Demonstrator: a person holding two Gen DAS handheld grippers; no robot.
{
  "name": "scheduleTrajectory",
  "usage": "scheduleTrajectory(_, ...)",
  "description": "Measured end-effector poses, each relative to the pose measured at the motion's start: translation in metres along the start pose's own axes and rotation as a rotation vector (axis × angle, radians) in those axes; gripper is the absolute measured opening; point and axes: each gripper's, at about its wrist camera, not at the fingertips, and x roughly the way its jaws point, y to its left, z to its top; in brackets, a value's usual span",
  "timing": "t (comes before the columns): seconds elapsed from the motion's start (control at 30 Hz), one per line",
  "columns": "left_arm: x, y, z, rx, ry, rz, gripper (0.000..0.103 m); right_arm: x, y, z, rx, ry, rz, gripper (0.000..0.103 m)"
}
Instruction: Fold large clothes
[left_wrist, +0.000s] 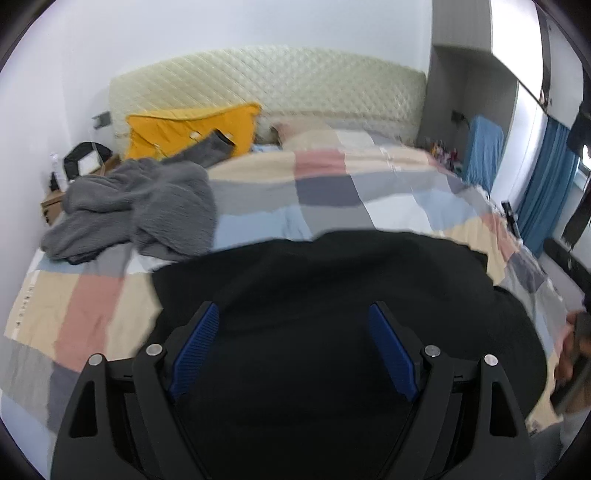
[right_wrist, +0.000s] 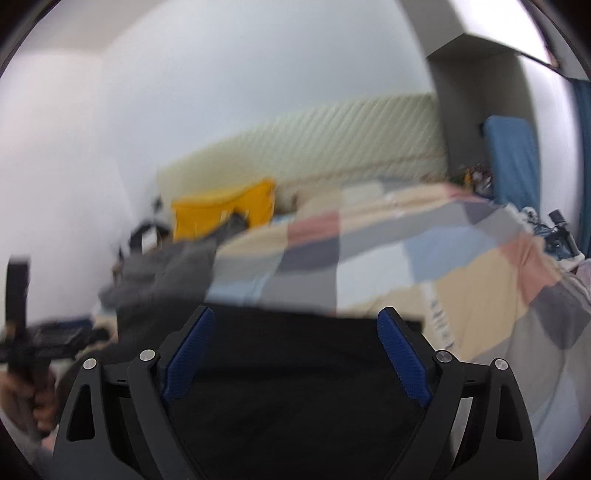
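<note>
bedroom w/ plain white walls, even soft light. big bed takes most of the room, covered w/ patchwork quilt in beige, pink, grey, lt blue blocks. cream quilted headboard against far wall. yellow pillow leans on headboard, left side. wooden nightstand at bed's left w/ a black bag on it. grey recessed wardrobe on the right, blue curtains past it by a window; right view is blurred.
</note>
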Motion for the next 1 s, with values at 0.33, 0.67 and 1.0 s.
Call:
scheduleTrajectory(0.33, 0.066, -0.026, 0.017, 0.049, 0.052, 0.122, 0.083, 0.068, 0.008, -0.007, -0.082, 0.086, -0.069, 0.09)
scheduleTrajectory(0.67, 0.117, -0.024, 0.025, 0.05, 0.082, 0.172, 0.083, 0.117, -0.008, -0.01, -0.042, 0.169, -0.063, 0.093)
scheduleTrajectory(1.0, 0.107, -0.006, 0.007, 0.016, 0.068, 0.181, 0.085, 0.113, 0.002, -0.022, -0.094, 0.173, -0.078, 0.097)
